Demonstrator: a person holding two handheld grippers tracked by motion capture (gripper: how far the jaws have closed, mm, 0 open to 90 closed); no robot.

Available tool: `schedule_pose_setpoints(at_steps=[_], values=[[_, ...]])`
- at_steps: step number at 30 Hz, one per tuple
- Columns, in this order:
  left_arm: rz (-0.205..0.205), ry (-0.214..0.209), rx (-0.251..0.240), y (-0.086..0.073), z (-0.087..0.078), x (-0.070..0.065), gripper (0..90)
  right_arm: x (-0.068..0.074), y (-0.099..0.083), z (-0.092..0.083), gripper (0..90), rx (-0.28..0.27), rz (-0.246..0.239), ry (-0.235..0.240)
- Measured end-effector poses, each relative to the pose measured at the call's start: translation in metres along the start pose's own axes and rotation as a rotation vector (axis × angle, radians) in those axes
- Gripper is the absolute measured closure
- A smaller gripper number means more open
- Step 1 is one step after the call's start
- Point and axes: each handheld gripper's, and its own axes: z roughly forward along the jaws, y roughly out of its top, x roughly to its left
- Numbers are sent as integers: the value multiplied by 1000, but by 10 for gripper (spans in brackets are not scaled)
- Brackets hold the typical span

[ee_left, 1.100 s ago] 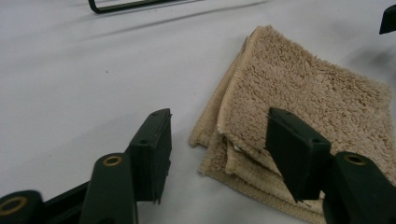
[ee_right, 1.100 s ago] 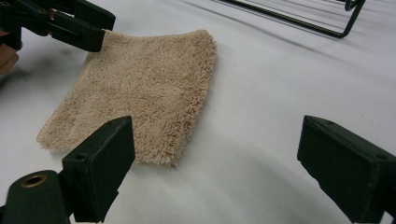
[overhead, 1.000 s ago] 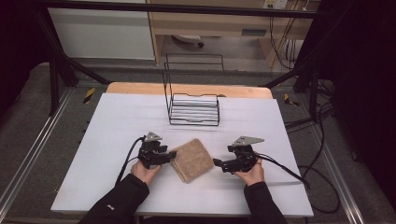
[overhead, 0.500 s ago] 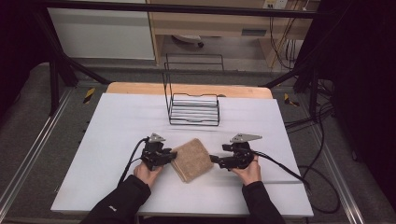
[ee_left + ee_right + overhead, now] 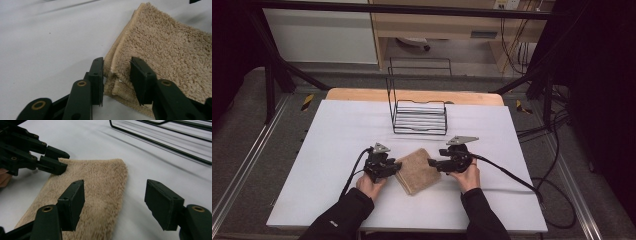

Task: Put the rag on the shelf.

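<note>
Step in hand: gripping the folded towel [image 5: 417, 171] lying mid-table, in front of the wire rack [image 5: 419, 117]. Left gripper [image 5: 116, 75] is clamped on the towel's left corner, jaws pinching the layered edge. Right gripper [image 5: 115, 205] has just been closing, jaws apart, straddling the right edge without pinching. Next move likely needs the right jaws to bite before any lift. Both forearms come in low, grippers about level.

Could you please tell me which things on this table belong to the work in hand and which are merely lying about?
In hand:
- folded beige towel
- left claw, jaws astride the towel's folded corner, which they have just been closing on
- right claw, open over the towel's other edge, jaws just been closing

Lying about:
- black wire rack, at the far side of the white table, untouched
</note>
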Motion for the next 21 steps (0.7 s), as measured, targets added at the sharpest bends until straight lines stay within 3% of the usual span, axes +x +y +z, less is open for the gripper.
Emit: schedule_pose_setpoints(at_steps=[11,17,21], values=[[-14,-22,14,-1,0,-3,776,0,14,32,482,48,-21,-18],[-23,-25,15,-1,0,-4,796,-5,14,40,585,78,-15,-17],[-32,-32,15,-1,0,-3,805,-6,13,43,669,97,-9,9]])
